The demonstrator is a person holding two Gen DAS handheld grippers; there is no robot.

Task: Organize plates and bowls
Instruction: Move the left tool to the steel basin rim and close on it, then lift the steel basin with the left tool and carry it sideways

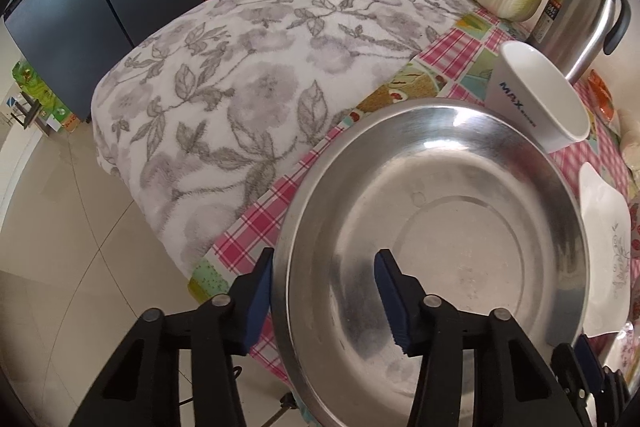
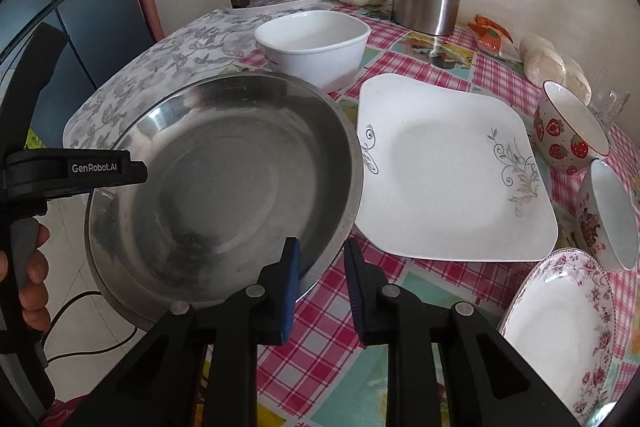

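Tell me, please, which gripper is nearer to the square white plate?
Right. The right gripper straddles the rim of the steel pan on the side beside the square white plate; the left gripper straddles it on the far side.

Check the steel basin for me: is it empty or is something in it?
Empty. Both wrist views look straight into the steel basin and show only its bare, scuffed metal bottom, with no dish or food inside.

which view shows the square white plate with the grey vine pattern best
The right wrist view. There the square white plate lies whole and unobstructed on the checked tablecloth, beside the steel basin, both vine patterns visible. The left wrist view shows only a sliver of it at the right edge, behind the basin's rim.
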